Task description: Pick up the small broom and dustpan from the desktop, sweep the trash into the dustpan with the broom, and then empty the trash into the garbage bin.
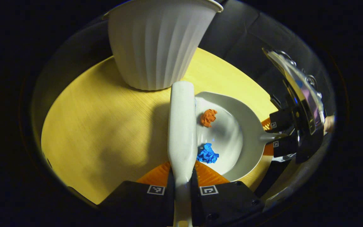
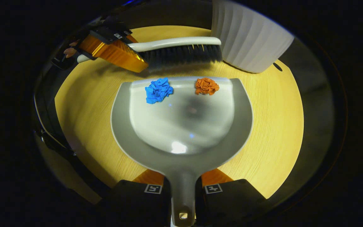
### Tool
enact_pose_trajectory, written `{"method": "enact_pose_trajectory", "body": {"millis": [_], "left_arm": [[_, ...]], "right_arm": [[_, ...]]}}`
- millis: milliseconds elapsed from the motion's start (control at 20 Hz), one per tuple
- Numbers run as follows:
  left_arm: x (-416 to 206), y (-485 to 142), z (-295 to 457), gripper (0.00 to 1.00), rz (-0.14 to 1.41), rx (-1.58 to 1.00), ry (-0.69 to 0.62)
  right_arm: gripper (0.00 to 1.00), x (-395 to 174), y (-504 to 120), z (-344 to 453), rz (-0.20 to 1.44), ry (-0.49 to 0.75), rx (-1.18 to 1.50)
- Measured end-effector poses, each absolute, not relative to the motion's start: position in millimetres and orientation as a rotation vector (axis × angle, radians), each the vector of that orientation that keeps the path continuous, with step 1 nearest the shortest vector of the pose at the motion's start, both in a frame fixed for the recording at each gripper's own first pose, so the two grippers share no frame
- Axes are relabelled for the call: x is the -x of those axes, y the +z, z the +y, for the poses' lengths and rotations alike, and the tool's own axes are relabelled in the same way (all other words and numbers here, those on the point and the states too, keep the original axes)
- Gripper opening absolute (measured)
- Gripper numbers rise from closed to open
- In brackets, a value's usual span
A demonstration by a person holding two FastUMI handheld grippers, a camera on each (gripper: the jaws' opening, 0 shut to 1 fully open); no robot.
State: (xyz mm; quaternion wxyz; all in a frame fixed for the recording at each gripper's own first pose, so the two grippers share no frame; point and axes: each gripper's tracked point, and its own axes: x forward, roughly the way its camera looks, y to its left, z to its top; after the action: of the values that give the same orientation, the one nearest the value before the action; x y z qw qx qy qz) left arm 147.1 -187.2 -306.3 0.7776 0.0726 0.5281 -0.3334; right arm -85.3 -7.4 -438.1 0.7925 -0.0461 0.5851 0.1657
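My left gripper point(image 1: 181, 183) is shut on the white broom point(image 1: 181, 126), whose back runs straight ahead in the left gripper view. In the right gripper view that broom point(image 2: 175, 44) lies across the far side with its dark bristles point(image 2: 181, 55) just beyond the pan's lip. My right gripper point(image 2: 183, 189) is shut on the handle of the grey dustpan point(image 2: 181, 142), which lies flat on the table. A blue paper ball point(image 2: 158, 90) and an orange paper ball point(image 2: 206, 86) rest inside the pan near its front lip. The left gripper view also shows the dustpan point(image 1: 244, 132), the blue ball point(image 1: 207, 154) and the orange ball point(image 1: 208, 117).
A white ribbed garbage bin point(image 1: 156, 44) stands on the yellow wooden table point(image 1: 106, 126) just beyond the broom's tip; in the right gripper view the bin point(image 2: 250, 41) is at the far right. Dark booth walls surround the table point(image 2: 273, 119).
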Motion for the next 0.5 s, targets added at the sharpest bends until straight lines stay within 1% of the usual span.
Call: {"method": "enact_pose_trajectory", "body": {"millis": [50, 100, 250, 300, 350, 400, 450, 500], "left_arm": [[-152, -304, -179, 0.25, 1.131, -0.146, -0.683], [-158, -301, -168, 0.26, 1.120, -0.135, -0.637], [-165, -289, -121, 0.26, 1.106, -0.105, -0.493], [-161, -289, -104, 0.26, 1.104, -0.104, -0.449], [-153, -290, -92, 0.24, 1.110, -0.090, -0.409], [-145, -292, -84, 0.25, 1.116, -0.067, -0.369], [-139, -292, -79, 0.25, 1.121, -0.045, -0.341], [-131, -293, -73, 0.25, 1.129, -0.023, -0.318]], "right_arm": [[0.38, 87, -437, -6, 1.254, 0.339, 0.093], [0.34, 89, -433, -8, 1.258, 0.319, 0.090], [0.34, 99, -405, -13, 1.268, 0.235, 0.048], [0.34, 103, -393, -15, 1.276, 0.204, 0.025], [0.34, 106, -381, -16, 1.282, 0.175, 0.003], [0.38, 110, -365, -20, 1.285, 0.147, -0.013], [0.34, 118, -346, -26, 1.286, 0.120, -0.022], [0.34, 125, -326, -31, 1.283, 0.092, -0.027]]}}
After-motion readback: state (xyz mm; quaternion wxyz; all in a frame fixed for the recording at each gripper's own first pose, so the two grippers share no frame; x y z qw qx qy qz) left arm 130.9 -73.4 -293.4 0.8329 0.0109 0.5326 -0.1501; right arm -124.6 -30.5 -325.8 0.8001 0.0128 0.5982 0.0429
